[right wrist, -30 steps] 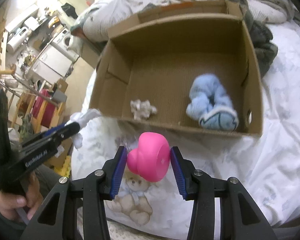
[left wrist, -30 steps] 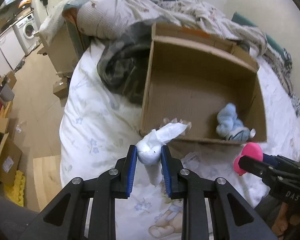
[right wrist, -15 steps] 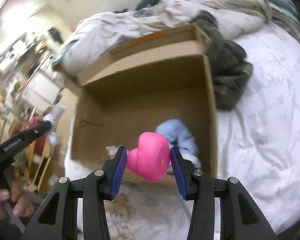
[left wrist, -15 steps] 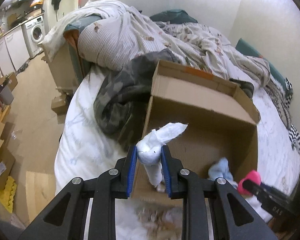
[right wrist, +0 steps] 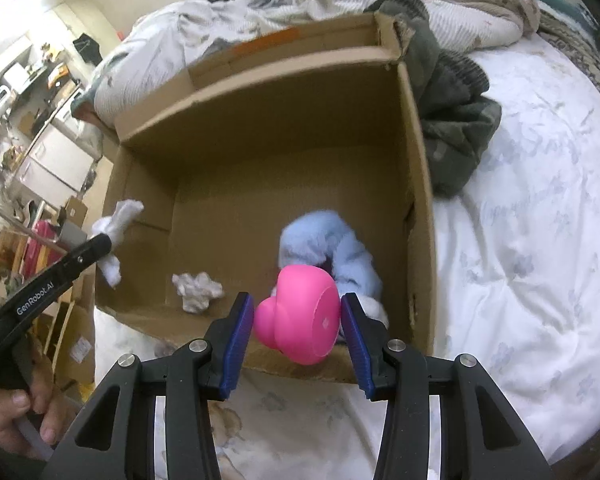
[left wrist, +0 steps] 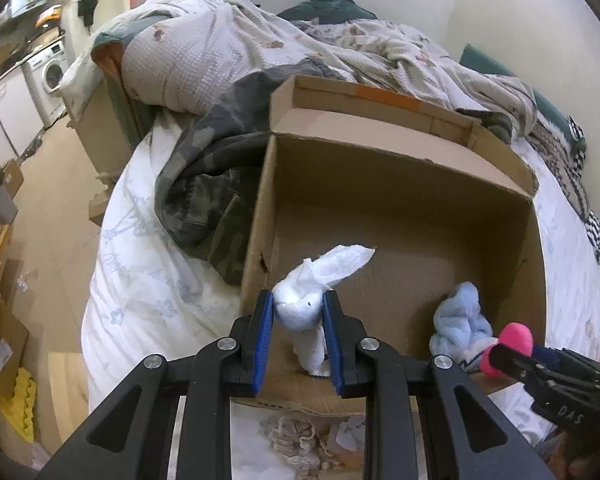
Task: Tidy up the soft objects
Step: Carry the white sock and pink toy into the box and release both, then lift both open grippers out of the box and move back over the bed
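Observation:
An open cardboard box (left wrist: 384, 140) (right wrist: 260, 76) sits on the bed. My left gripper (left wrist: 298, 312) is shut on a white crumpled cloth (left wrist: 308, 296), held over the box's near left corner; the cloth also shows in the right wrist view (right wrist: 114, 224). My right gripper (right wrist: 298, 320) is shut on a pink soft toy (right wrist: 300, 312), held over the box's near edge; the toy shows in the left wrist view (left wrist: 512, 344). A light blue plush (left wrist: 460, 320) (right wrist: 324, 240) and a small white crumpled cloth (right wrist: 198, 286) lie inside the box.
A camouflage garment (left wrist: 204, 184) (right wrist: 456, 128) lies against the box. Rumpled bedding (left wrist: 260, 40) is piled behind it. A beige lacy item (left wrist: 296, 440) lies on the sheet before the box. The bed edge and floor (left wrist: 48, 200) are at the left.
Both grippers have moved forward over the box's near edge, each still holding its object. The box looks closer and larger in both views.

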`<state>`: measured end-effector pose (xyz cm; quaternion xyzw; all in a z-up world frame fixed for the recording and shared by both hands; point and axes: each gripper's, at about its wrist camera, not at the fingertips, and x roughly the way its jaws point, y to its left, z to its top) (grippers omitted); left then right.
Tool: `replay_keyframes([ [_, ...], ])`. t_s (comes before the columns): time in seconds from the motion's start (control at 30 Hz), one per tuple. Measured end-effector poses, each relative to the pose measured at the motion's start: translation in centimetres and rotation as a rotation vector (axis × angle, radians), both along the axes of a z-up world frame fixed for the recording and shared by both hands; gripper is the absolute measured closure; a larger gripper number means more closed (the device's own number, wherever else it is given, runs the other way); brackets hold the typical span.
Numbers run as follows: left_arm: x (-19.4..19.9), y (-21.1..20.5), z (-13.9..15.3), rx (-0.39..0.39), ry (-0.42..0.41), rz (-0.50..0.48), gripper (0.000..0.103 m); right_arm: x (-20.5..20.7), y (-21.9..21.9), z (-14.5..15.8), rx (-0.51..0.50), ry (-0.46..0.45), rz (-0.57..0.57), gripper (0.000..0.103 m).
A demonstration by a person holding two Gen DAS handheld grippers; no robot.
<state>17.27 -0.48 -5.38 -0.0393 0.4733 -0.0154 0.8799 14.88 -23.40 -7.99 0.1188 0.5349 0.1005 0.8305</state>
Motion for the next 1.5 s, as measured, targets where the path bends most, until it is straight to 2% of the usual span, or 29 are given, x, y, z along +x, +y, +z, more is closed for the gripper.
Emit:
replay_keyframes([
  [0.37, -0.1, 0.4, -0.3, -0.012, 0.014, 0.026, 0.081, -0.3, 0.9, -0.4, -0.023, 0.015, 0.025, 0.055],
  [0.8, -0.2, -0.1, -0.6, -0.013, 0.038, 0.001, 0.079, -0.4, 1.1, -0.5, -0.035, 0.012, 0.035, 0.055],
  [0.9, -0.2, -0.3, -0.6, -0.007, 0.041, -0.008, 0.066, -0.4, 1.2, -0.7, -0.036, 0.015, 0.034, 0.055],
  [0.97, -0.3, -0.3, -0.4, -0.011, 0.037, -0.009, 0.047, -0.3, 1.2, -0.7, -0.037, 0.016, 0.033, 0.055],
  [1.03, -0.4, -0.4, -0.2, -0.014, 0.028, -0.007, 0.038, -0.3, 1.2, -0.7, -0.037, 0.016, 0.034, 0.055],
  [1.3, -0.6, -0.9, -0.2, 0.027, 0.028, -0.021, 0.035, -0.3, 1.3, -1.1, -0.031, 0.034, 0.044, 0.055],
  [1.37, -0.6, -0.9, -0.2, 0.031, 0.025, -0.021, 0.035, -0.3, 1.5, -1.2, -0.016, 0.043, 0.050, 0.051],
  [1.43, -0.6, -0.8, -0.2, 0.035, 0.025, -0.018, 0.035, -0.3, 1.5, -0.9, -0.011, 0.031, 0.039, 0.029],
  [1.5, -0.6, -0.8, -0.3, 0.034, 0.027, -0.016, 0.035, -0.4, 1.2, -0.1, -0.006, -0.011, 0.022, 0.023],
])
